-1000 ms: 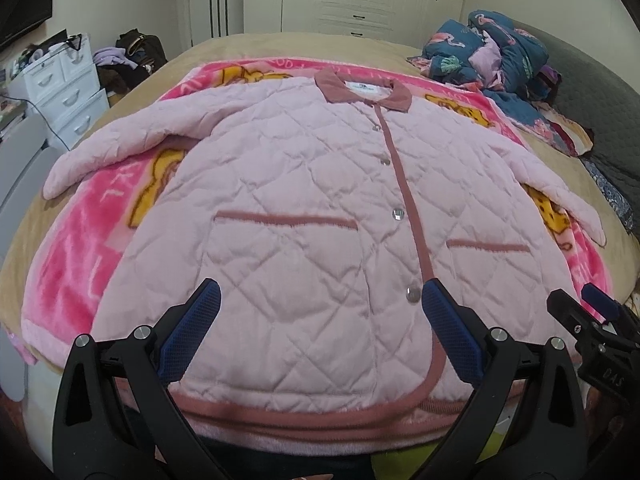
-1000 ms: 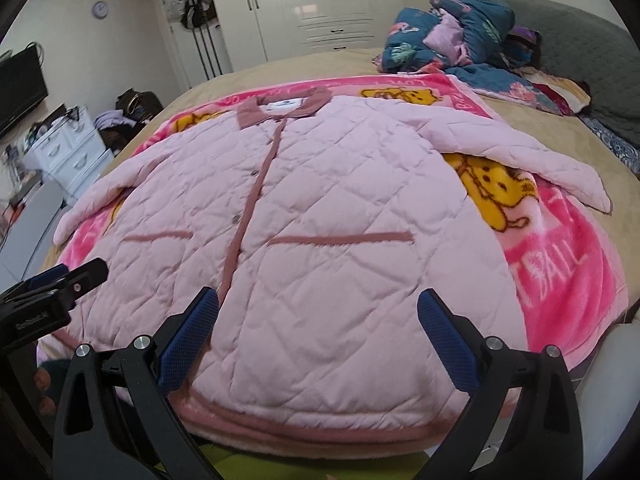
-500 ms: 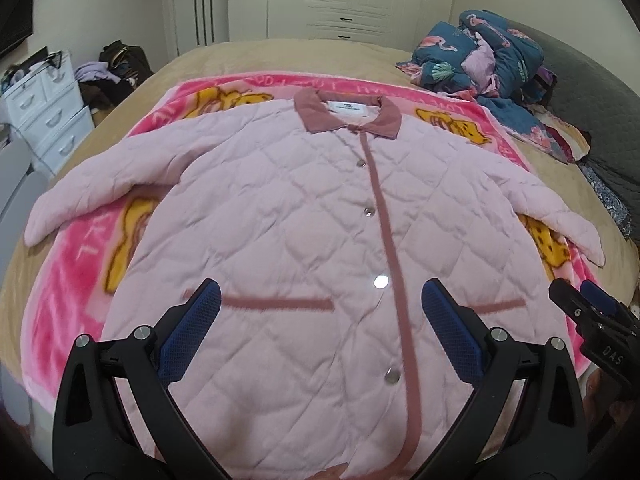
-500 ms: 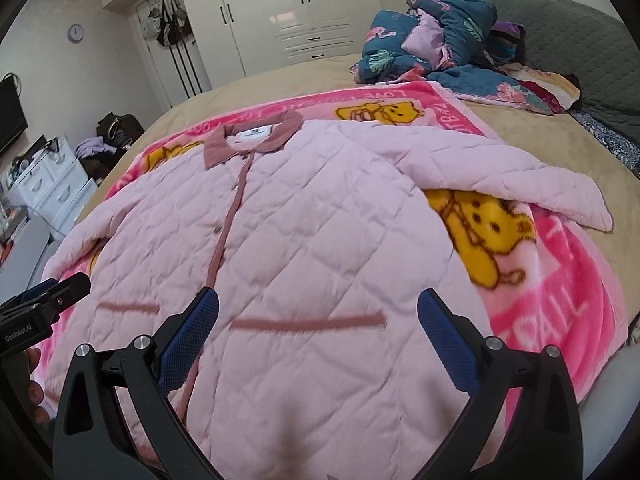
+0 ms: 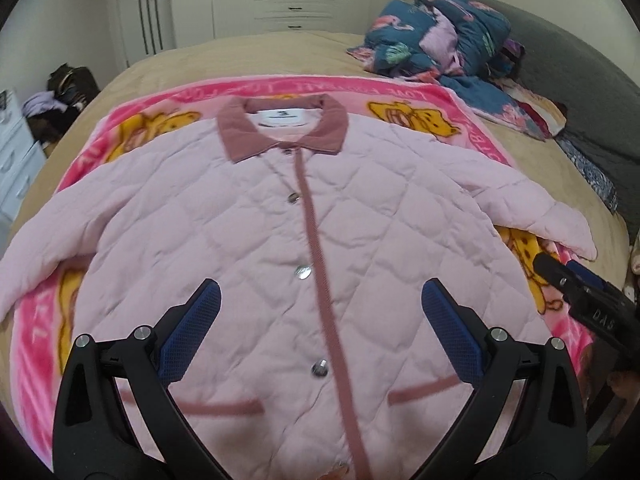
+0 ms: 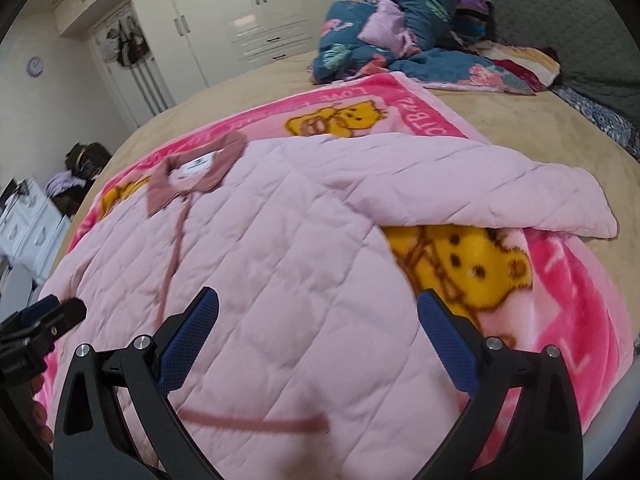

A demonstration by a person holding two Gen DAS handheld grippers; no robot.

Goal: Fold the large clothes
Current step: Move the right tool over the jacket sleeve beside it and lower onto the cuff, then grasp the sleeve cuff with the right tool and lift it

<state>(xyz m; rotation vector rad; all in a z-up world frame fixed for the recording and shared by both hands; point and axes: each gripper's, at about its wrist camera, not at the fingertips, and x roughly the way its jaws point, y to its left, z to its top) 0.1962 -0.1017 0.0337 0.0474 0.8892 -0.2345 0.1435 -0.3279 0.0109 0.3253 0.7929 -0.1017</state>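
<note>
Left wrist view, bed [image 5: 248, 56]: a tan cover spans the room, with a grey headboard along one side.
Blanket [image 5: 404, 92]: pink with yellow bears, spread flat on the bed under the garment.
Bedding heap [image 6: 404, 36]: blue floral quilt and other cloth, bunched near the headboard, well apart from the work.
Jacket [image 5: 304, 248]: a large pink quilted jacket, lying face up on the blanket, buttoned, collar [image 5: 282, 128] at the far end, both sleeves spread outward.
Right sleeve [image 6: 472, 184]: stretches out across the blanket toward the bed's edge.
Left sleeve [image 5: 44, 240]: reaches off toward the other side; its cuff is near the frame's edge and hard to make out.
Step in hand: judged to be the very start, since the jacket lies flat and no fold shows yet.
Next move: likely calls for each gripper to take hold of a sleeve or side edge and carry it over toward the front placket.
Left gripper [image 5: 318, 308]: fingers spread wide, hovering over the jacket's chest, holding nothing.
Right gripper [image 6: 316, 312]: fingers equally wide apart, above the jacket's right side, empty; contact with the cloth is not evident.
</note>
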